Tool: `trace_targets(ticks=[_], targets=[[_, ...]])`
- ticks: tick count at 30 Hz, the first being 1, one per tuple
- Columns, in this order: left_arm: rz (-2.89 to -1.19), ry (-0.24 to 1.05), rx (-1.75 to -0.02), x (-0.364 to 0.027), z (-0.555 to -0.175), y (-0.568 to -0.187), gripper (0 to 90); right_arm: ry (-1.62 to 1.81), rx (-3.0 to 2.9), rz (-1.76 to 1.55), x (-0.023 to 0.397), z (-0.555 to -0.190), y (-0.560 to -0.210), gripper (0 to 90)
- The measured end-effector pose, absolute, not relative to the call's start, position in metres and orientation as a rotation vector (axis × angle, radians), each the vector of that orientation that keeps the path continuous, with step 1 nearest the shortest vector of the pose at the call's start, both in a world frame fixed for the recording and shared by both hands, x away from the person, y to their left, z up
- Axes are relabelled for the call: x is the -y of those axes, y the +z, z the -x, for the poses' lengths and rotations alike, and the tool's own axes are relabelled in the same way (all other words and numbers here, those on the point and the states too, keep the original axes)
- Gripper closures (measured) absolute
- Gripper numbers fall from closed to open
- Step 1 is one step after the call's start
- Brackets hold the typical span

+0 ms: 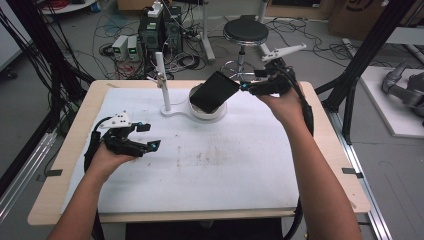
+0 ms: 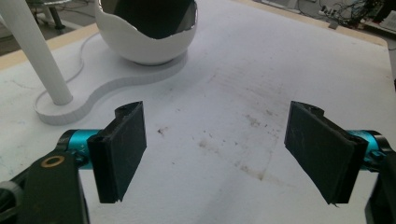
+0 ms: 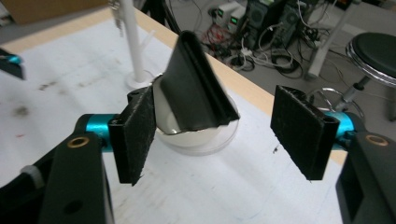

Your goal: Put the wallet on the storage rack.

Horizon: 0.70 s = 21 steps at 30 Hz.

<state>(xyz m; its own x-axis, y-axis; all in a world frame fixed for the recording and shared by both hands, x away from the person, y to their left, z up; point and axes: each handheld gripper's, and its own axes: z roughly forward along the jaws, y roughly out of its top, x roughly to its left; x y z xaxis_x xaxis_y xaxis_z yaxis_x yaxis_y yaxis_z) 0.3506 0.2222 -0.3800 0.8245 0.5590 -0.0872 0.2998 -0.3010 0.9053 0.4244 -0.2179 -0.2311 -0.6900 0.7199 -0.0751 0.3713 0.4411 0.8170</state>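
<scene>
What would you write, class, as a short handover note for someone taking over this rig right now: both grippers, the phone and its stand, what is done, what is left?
Left gripper: jaws open, nothing between them, over the white mat at the left.
Right gripper: jaws open, nothing pressed; it sits just off the upper right edge of the black phone.
Phone: leaning tilted in the white cup-shaped holder, which shares a base with a white post.
Done: the phone appears placed in the holder and released.
Left: probably draw the right gripper clear and check the phone stays put; any further step cannot be told.
</scene>
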Motion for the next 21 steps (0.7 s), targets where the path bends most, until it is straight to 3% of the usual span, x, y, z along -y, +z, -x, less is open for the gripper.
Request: trace_targets(ticks=[11,21], targets=[[-1.87,0.326,-0.627,-0.223,-0.345,-0.378,17.9,1.364,-2.23,-0.814,0.259,-0.359,-0.265,26.5],[-1.858,0.329,-0.624,-0.221,-0.346,-0.385,16.2,1.506,-2.201,-0.86,0.279,-0.326,-0.346,22.8]])
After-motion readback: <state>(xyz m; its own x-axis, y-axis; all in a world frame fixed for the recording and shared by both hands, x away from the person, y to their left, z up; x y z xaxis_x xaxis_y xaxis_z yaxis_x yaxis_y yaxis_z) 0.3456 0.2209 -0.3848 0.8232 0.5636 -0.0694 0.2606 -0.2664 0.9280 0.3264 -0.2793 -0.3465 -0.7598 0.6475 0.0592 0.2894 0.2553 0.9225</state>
